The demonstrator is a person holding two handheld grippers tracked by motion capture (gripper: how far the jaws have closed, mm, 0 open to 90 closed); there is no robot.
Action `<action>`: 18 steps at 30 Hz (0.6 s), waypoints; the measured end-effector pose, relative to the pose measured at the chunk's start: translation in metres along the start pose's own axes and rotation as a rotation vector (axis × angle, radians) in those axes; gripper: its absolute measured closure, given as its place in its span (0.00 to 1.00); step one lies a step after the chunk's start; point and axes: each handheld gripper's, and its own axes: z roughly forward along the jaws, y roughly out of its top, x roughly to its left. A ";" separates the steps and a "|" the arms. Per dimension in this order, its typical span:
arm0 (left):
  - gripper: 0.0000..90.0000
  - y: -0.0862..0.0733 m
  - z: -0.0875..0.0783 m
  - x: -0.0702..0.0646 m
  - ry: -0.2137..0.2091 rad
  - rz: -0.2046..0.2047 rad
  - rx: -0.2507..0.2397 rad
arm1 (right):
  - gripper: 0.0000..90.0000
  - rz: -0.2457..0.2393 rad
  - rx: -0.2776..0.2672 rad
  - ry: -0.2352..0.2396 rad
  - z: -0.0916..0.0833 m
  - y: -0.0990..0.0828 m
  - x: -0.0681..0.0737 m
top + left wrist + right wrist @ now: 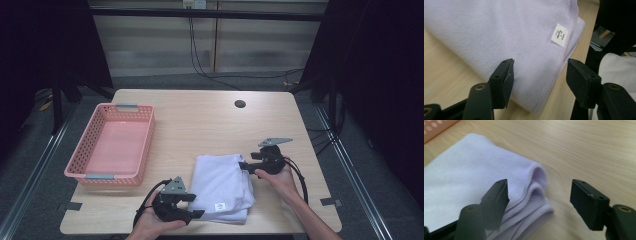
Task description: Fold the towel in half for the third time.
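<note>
1. Both sets of jaws stood wide with nothing pinched. The left gripper (192, 205) sat at the near left corner of the folded lavender towel (221, 186), the hemmed edge lying between its pads but untouched. The right gripper (246, 166) hovered at the far right corner, where the layers curl over.
2. The towel lay on the near middle of the table (200, 115), white label (559, 34) on top near the front edge.
3. My read: light, floppy terry, not slippery or fragile, but the layers would slide apart. I'd pinch all layers at those corners, both sides together.
4. Room-wise, the pink basket (145, 145) sat well apart to the left, with bare wood far and right. The near table edge was close, so lifting toward the far side looked safer.
</note>
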 end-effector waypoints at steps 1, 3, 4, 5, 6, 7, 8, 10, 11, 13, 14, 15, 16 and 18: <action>0.42 -0.002 -0.003 0.002 0.017 -0.012 -0.002 | 0.31 -0.003 -0.002 0.001 -0.002 -0.002 0.001; 0.38 -0.006 -0.005 0.005 0.021 -0.037 0.011 | 0.26 -0.020 -0.002 0.009 -0.001 -0.007 0.005; 0.37 -0.009 -0.005 0.007 0.027 -0.039 0.026 | 0.26 -0.018 0.003 0.012 0.000 -0.009 0.005; 0.36 -0.012 -0.004 0.007 0.036 -0.052 0.036 | 0.23 -0.025 0.007 0.006 0.002 -0.011 0.005; 0.34 -0.013 -0.004 0.008 0.023 -0.056 0.049 | 0.21 -0.019 0.013 0.013 0.004 -0.012 0.004; 0.33 -0.014 -0.003 0.008 0.031 -0.057 0.064 | 0.21 -0.016 0.013 0.018 0.006 -0.012 0.002; 0.33 -0.014 -0.002 0.008 0.035 -0.058 0.057 | 0.22 -0.020 0.023 0.023 0.008 -0.013 0.002; 0.32 -0.013 0.001 0.009 0.027 -0.059 0.064 | 0.22 -0.015 0.033 0.042 0.010 -0.014 0.004; 0.31 -0.013 0.004 0.011 0.016 -0.054 0.086 | 0.22 -0.042 0.039 0.037 0.012 -0.014 0.008; 0.30 -0.013 0.007 0.012 0.011 -0.050 0.092 | 0.21 -0.075 0.044 0.021 0.015 -0.013 0.011; 0.31 -0.013 0.008 0.012 0.019 -0.046 0.109 | 0.20 -0.078 0.048 0.023 0.016 -0.013 0.011; 0.31 -0.013 0.011 0.012 0.021 -0.045 0.110 | 0.16 -0.072 0.057 0.013 0.018 -0.014 0.010; 0.30 -0.012 0.012 0.012 0.032 -0.034 0.113 | 0.15 -0.072 0.062 0.006 0.020 -0.015 0.009; 0.30 -0.009 0.015 0.013 0.027 -0.036 0.109 | 0.15 -0.054 0.065 0.025 0.022 -0.018 0.006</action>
